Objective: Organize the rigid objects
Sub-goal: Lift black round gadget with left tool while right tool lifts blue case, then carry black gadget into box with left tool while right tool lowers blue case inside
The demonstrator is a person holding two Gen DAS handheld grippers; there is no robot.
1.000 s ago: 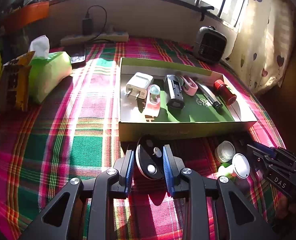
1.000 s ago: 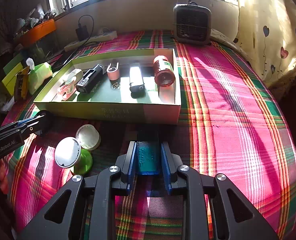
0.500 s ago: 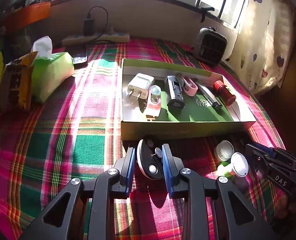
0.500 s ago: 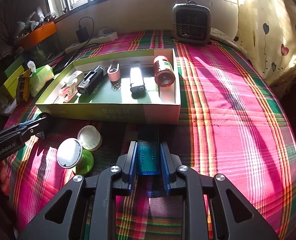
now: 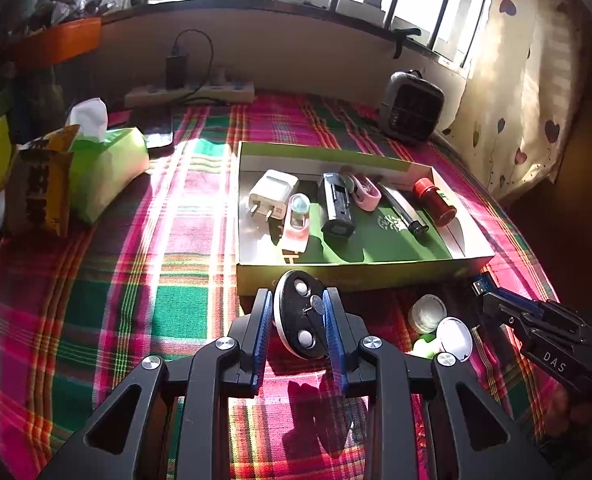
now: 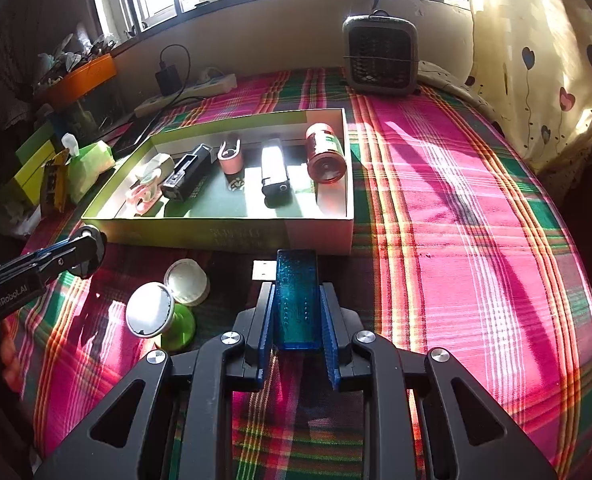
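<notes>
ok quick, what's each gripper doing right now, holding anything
left gripper: closed on the black oval gadget.
right gripper: closed on the blue translucent usb device.

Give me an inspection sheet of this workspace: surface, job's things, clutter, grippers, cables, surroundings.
Surface: plaid cloth, sunlit in patches.
Job's things: green box holds a white charger, a black case, a red bottle and other small items; white cap and green-based white disc lie on the cloth in front of it.
Clutter: tissue pack, yellow snack bag.
Grippers: left gripper shut on black oval piece; right gripper shut on blue USB device.
Cables: black adapter lead at power strip.
Surroundings: small heater, barred window, heart-print curtain.
</notes>
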